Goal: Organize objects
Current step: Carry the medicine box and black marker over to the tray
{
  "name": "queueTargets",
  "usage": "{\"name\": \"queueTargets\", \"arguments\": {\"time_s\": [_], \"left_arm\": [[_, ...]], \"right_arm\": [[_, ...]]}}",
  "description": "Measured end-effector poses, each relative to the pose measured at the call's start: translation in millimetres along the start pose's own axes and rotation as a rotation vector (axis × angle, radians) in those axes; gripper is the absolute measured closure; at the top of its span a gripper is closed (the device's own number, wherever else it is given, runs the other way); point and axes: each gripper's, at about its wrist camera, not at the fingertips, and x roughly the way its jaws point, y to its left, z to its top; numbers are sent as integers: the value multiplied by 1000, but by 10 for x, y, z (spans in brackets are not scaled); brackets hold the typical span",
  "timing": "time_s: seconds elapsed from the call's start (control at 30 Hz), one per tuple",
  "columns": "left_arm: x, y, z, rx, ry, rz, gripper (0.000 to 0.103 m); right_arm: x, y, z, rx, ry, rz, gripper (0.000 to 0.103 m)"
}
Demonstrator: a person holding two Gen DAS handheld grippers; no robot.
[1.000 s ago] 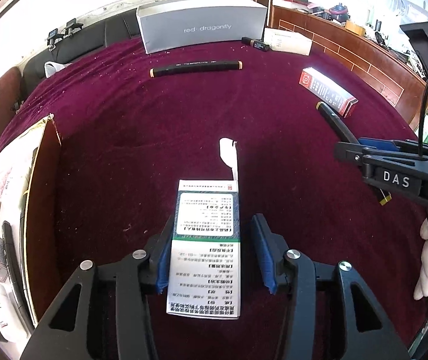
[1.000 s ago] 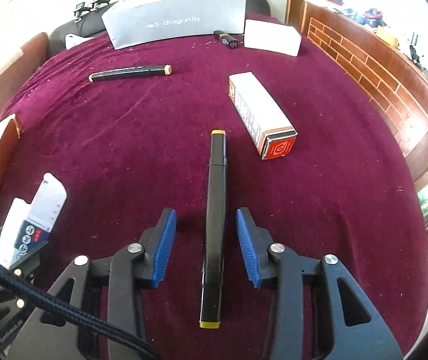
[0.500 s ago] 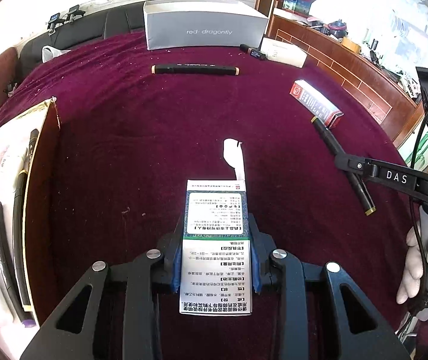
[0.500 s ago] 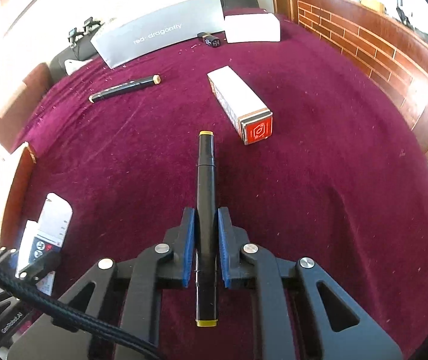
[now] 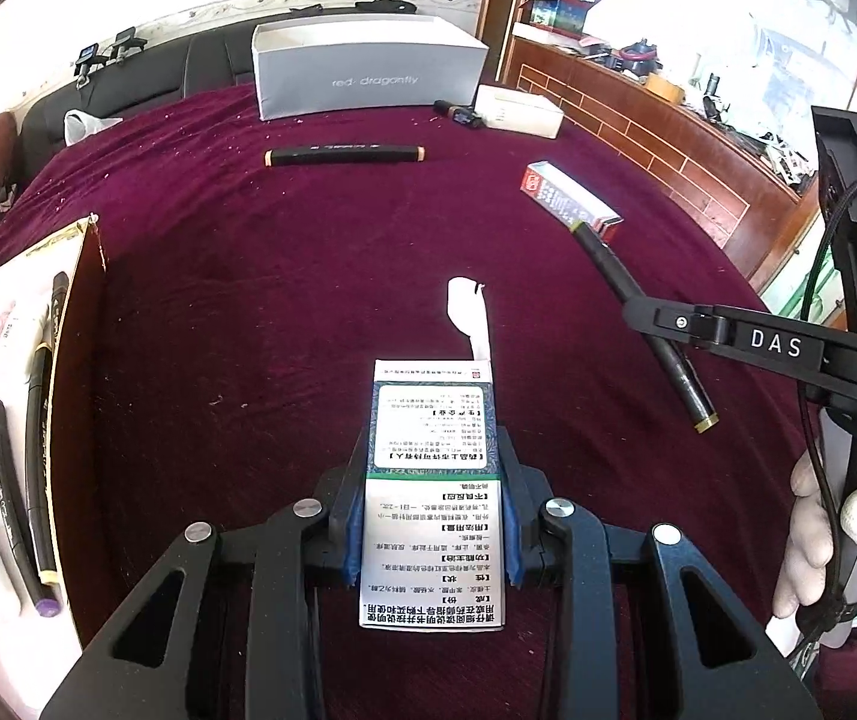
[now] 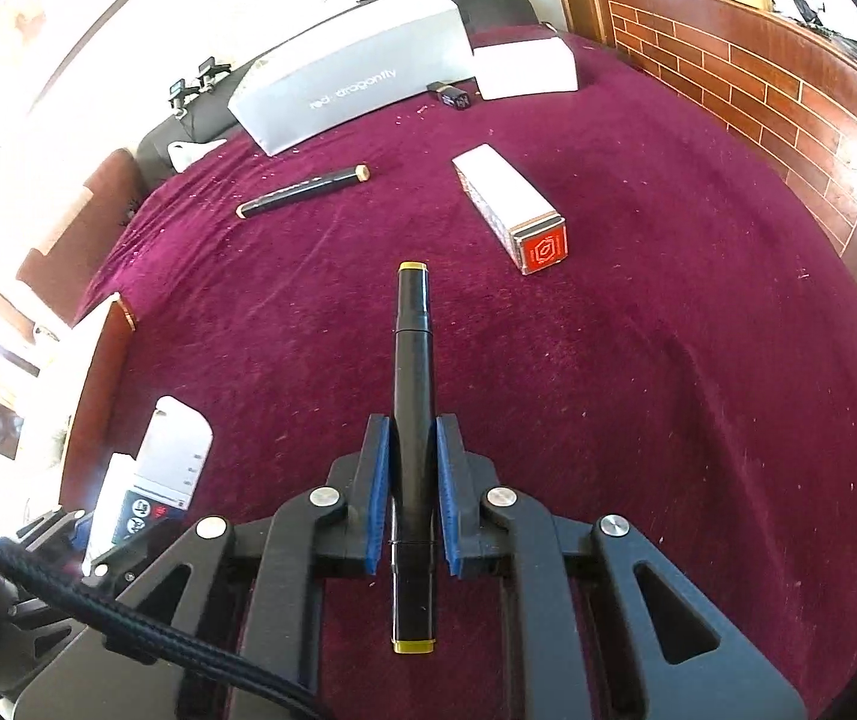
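Note:
My left gripper (image 5: 433,468) is shut on a green and white medicine box (image 5: 432,480) with its end flap hanging open, lifted off the maroon cloth (image 5: 284,276). My right gripper (image 6: 413,438) is shut on a black marker with yellow ends (image 6: 411,396), also raised above the cloth. In the left wrist view the same marker (image 5: 638,312) shows at the right, clamped in the right gripper, with a white-gloved hand (image 5: 800,540) holding that tool. In the right wrist view the medicine box (image 6: 164,462) appears at the lower left.
A second black marker (image 5: 344,155) and a red and white carton (image 5: 569,198) lie farther back on the cloth. A grey open box (image 5: 368,69) and a white box (image 5: 518,114) stand at the far edge. A cardboard tray (image 5: 77,360) at the left holds several markers and small bottles.
Both grippers closed, the left on the medicine box, the right on the yellow-ended marker, and then rose with them off the cloth. The right gripper rolled a little.

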Motion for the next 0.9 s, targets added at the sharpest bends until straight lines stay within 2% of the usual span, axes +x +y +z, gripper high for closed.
{"name": "queueTargets", "arguments": {"time_s": [0.43, 0.9], "left_arm": [[-246, -56, -108, -9, -41, -13, 74], [-594, 107, -259, -50, -109, -12, 74]], "right_arm": [[-274, 237, -94, -34, -34, 53, 90], [-488, 745, -202, -121, -59, 109, 90]]}}
